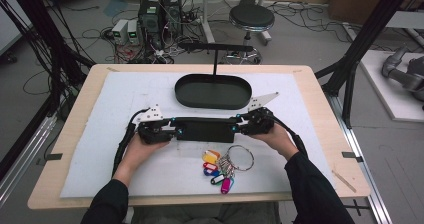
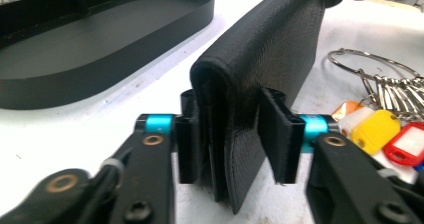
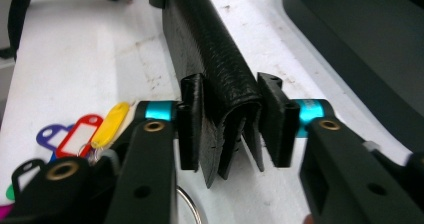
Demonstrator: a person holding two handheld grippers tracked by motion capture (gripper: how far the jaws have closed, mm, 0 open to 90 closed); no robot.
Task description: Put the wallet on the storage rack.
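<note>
Standing on edge on the white mat of the tabletop [image 1: 125,91], a long black leather wallet [image 1: 204,130] stretched between both tools. The left tool [image 1: 171,132] bracketed its left end, one pad [image 2: 188,141] touching, the other just clear. Near the wallet's middle lay a ring of coloured key tags [image 1: 220,170]; behind it, a black oval tray [image 1: 213,92]. The right tool [image 1: 239,124] straddled the right end, with a small gap at one pad [image 3: 276,119].
</note>
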